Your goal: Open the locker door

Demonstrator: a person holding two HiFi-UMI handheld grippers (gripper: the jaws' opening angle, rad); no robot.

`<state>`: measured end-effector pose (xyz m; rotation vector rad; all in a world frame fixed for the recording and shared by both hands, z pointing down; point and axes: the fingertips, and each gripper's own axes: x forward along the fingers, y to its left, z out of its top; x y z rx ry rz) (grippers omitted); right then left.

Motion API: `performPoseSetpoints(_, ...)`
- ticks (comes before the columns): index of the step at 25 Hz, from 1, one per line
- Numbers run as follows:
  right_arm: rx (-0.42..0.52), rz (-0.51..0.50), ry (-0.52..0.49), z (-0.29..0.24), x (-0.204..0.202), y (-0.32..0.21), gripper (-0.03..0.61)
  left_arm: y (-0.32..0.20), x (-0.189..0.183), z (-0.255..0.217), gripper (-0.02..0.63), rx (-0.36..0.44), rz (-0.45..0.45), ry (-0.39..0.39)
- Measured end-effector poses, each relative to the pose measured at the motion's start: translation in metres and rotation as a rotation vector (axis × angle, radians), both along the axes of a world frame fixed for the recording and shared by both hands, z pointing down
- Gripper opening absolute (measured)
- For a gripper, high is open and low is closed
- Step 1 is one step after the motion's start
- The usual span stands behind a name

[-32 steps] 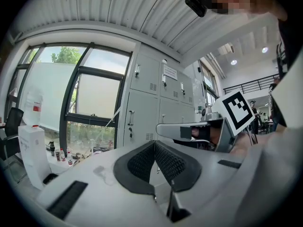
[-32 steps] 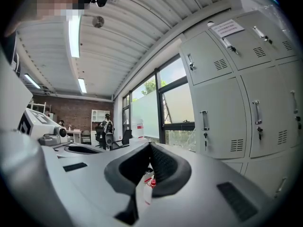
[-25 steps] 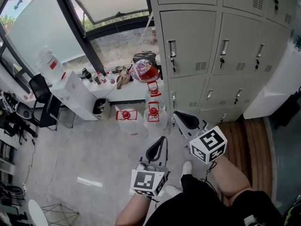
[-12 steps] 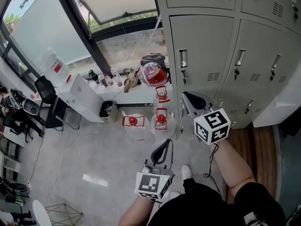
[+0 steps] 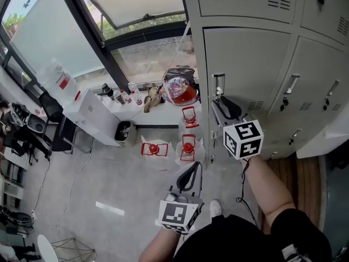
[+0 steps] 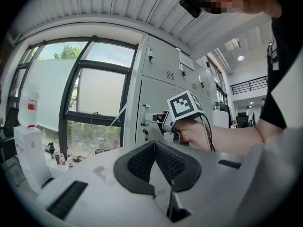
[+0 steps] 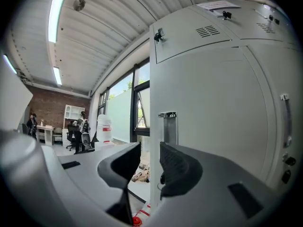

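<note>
A grey locker door (image 5: 248,59) with a vertical metal handle (image 5: 218,84) on its left edge stands closed in the bank of lockers. My right gripper (image 5: 222,103) is raised just below that handle, pointing at it. In the right gripper view its jaws are opening, with a gap between the pads and nothing pressed in them. The handle (image 7: 168,126) and the door's edge show beyond the gap. My left gripper (image 5: 191,171) hangs low over the floor with its pads (image 6: 165,162) shut together on nothing.
Two water jugs with red caps (image 5: 154,148) (image 5: 188,146) stand on the floor below the lockers. A bag (image 5: 179,89) lies on the window ledge, and a white cabinet (image 5: 87,111) stands at the left. Wooden flooring (image 5: 305,171) runs along the lockers' base.
The right gripper has risen from floor level to just under the door handle. Its jaws have gone from shut to parted. The left gripper has stayed low.
</note>
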<state>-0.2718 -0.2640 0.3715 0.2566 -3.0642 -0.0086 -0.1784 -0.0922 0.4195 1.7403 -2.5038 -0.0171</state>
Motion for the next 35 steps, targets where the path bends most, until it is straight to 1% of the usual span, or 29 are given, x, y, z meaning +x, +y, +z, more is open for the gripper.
performPoseSetpoints(1, 0.009, 0.007, 0.003, 0.0, -0.005, -0.004, 0.183, -0.005, -0.004, 0.001, 0.017, 0.0, -0.002, 0.002)
performPoseSetpoints(6, 0.049, 0.017, 0.011, 0.0, -0.024, -0.014, 0.199, -0.028, -0.021, 0.0, 0.017, 0.005, -0.002, 0.0)
performPoseSetpoints(14, 0.047, 0.051, 0.017, 0.003, -0.038, -0.02, 0.219, -0.042, -0.037, -0.005, 0.017, 0.022, 0.019, 0.017)
performPoseSetpoints(16, 0.051, 0.072, 0.022, 0.002, -0.044, -0.02, 0.219, -0.042, -0.043, -0.004, 0.017, 0.017, 0.041, 0.004)
performPoseSetpoints(19, 0.064, 0.124, 0.031, 0.002, -0.051, -0.022, 0.219, -0.042, -0.051, -0.006, 0.017, 0.019, 0.083, 0.008)
performPoseSetpoints(21, 0.075, 0.176, 0.04, 0.003, -0.054, -0.026, 0.218, -0.039, -0.057, -0.007, 0.017, 0.011, 0.12, -0.003)
performPoseSetpoints(26, 0.129, 0.312, 0.062, 0.004, -0.055, -0.03, 0.179, -0.028, -0.078, -0.013, 0.017, 0.017, 0.188, -0.007)
performPoseSetpoints(30, 0.115, 0.374, 0.074, 0.005, -0.055, -0.032, 0.173, -0.021, -0.085, -0.015, 0.017, 0.024, 0.245, -0.015)
performPoseSetpoints(35, 0.066, 0.394, 0.086, 0.005, -0.051, -0.03, 0.164, -0.013, -0.088, -0.018, 0.017, 0.036, 0.293, -0.008)
